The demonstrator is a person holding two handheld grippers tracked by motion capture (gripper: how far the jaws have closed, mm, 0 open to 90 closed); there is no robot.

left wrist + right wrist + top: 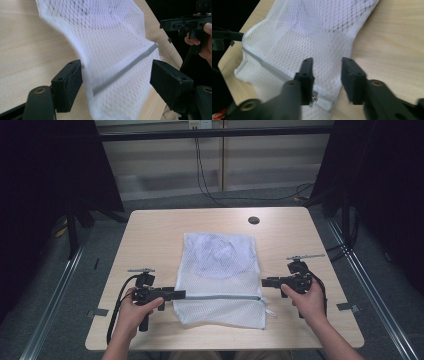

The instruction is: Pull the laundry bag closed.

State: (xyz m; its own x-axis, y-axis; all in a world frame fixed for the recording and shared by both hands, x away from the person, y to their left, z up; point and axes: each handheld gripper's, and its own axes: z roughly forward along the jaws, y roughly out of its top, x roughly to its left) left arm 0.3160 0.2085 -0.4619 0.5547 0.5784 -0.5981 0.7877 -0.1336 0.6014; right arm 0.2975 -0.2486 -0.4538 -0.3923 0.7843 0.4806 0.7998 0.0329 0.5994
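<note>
- A white mesh laundry bag [220, 277] lies flat on the middle of the light wooden tabletop [155, 232], its long side running away from the person, with something pale bunched inside its far half.
- A grey zipper [220, 297] crosses the bag near its close end, running from one side edge to the other (its white pull tab [323, 103] sits at the right-hand end).
- The left gripper [179, 294] lies level at the bag's left edge, pointing right, right at the zipper's left end.
- In the left gripper view its jaws stand wide apart; the bag's edge and the end of the zipper [125, 70] lie between them, and the pads do not press on the mesh. The left pad [68, 83] sits just beside the cloth, the right one well clear of it.
- The right gripper [265, 282] lies level at the bag's right edge, pointing left toward the zipper's right end.
- In the right gripper view [325, 75] its jaws are parted, with the bag's corner between them and no grip on it; the pull tab lies just below the left jaw, and the other jaw is over bare wood.
- Each gripper is held in one hand, left [135, 312] and right [309, 300], at opposite ends of the zipper, with the bag between them.
- A dark round hole [253, 220] is in the tabletop beyond the bag.
</note>
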